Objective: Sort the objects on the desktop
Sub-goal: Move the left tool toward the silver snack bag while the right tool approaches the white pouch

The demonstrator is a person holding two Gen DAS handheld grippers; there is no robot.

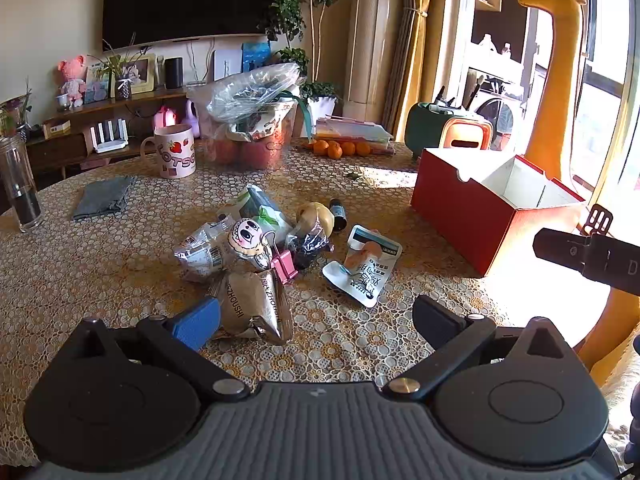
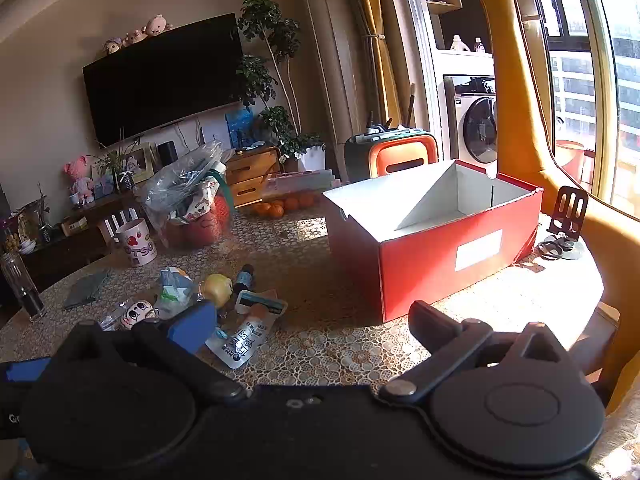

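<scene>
The left tongs [image 1: 316, 320] stand spread as wide as they go and hold nothing, hanging tilted down over the surface [image 1: 100, 248], which is covered with a lace-patterned cloth. Just ahead of the blue pad on their left finger [image 1: 198, 322] lies a crumpled brown snack packet [image 1: 256, 308], close to the pad but not gripped. Beyond it sits the heap of things to sort: a silver foil packet [image 1: 200, 254], a round cartoon-face charm [image 1: 246, 238], a pink binder clip [image 1: 285, 266], a green-and-white packet [image 1: 260, 208], a yellowish round item [image 1: 316, 216] and a small dark bottle [image 1: 338, 212]. Ahead and slightly right of the left tongs lies a white sachet with printed text [image 1: 362, 266], apart from the heap.

The right tongs [image 2: 312, 326] are likewise wide open and empty. The open red box [image 2: 436, 236] with its white interior stands straight ahead of them and a little right, empty as far as its interior shows. The same sachet [image 2: 244, 338] lies just beside their blue-padded left finger [image 2: 192, 326], with the heap farther ahead to the left.

Far beyond both, a strawberry mug [image 1: 172, 152], tangerines [image 1: 340, 148] and a plastic-wrapped basket [image 1: 252, 120] stand near the surface's back edge.
</scene>
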